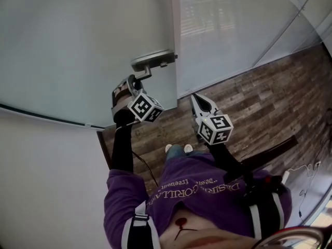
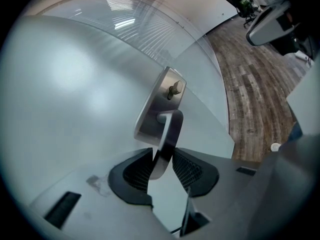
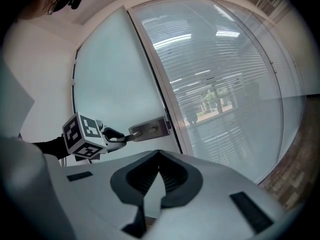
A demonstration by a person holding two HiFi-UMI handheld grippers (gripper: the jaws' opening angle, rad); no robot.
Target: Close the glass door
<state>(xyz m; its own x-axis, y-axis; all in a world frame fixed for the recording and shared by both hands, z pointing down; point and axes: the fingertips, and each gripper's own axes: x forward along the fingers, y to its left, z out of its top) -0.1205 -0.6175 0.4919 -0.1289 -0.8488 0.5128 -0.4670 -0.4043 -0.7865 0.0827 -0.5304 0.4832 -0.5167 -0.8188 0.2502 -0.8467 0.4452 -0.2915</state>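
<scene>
grip: left gripper [image 2: 161,156] has its jaws part-way closed on the lever handle [image 2: 169,134] of the frosted glass door [image 1: 78,45]. both ribbed pads [image 2: 136,173] bear on the lever's free end, one on each flat side. the lever runs out from the steel lock plate [image 2: 161,101], which sits at the door's free edge.

right gripper [image 3: 159,154]: jaws together at the tips, nothing between them. in the head view it hangs free of the door, below and to the right of the handle, over the wood floor [image 1: 259,102].

door position: in the right gripper view the leaf's free edge lies just beside the frame post [image 3: 165,101], which borders the fixed pane [image 3: 225,84] with blinds behind it. any gap there is too thin to read. whether the latch has caught cannot be told.

step in hand, as judged: bringing the leaf home against the frame by the handle.

notes on doing it well:
- the force should run square to the leaf's face, along its swing. a load along the lever would let the smooth metal slide out through the pads.
- the wrist should hold level. a twist would press the lever down and hold the latch back.
- the last stretch wants a slow hand, since glass should not bang on a frame.
- the right gripper is best kept out of the closing edge.
</scene>
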